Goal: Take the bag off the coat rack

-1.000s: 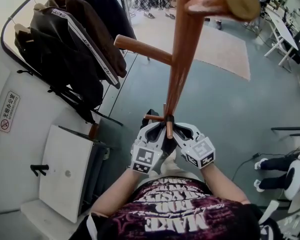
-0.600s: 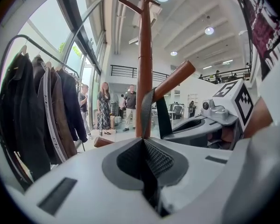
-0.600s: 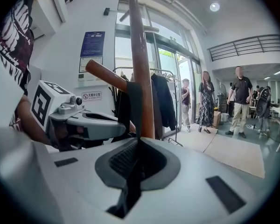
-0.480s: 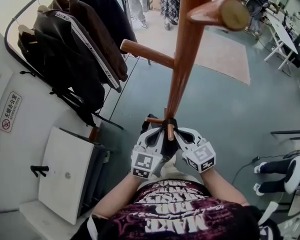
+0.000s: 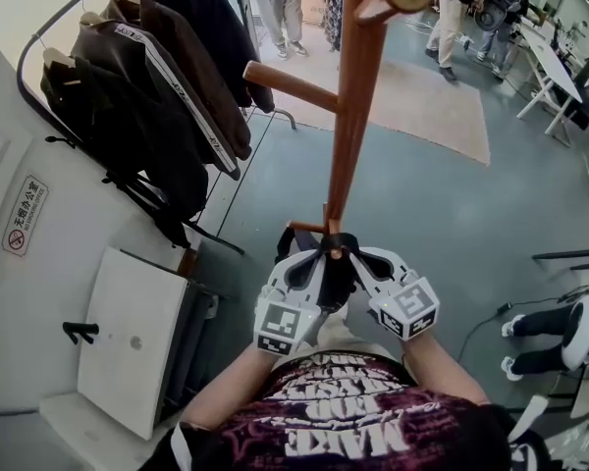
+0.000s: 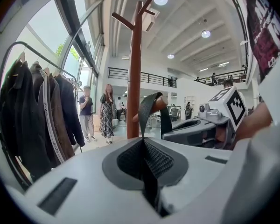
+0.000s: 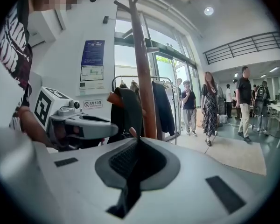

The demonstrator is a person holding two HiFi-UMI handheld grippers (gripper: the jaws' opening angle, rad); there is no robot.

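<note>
Lifting is in hand: left gripper's jaws pinch the strap, and right gripper's jaws are pressed together on it alongside. The bag hangs below them. Just beyond the jaws the strap loops over a peg of the coat rack, which we must clear next.

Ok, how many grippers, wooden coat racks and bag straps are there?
2 grippers: left gripper, right gripper
1 wooden coat rack
1 bag strap
Total: 4
</note>
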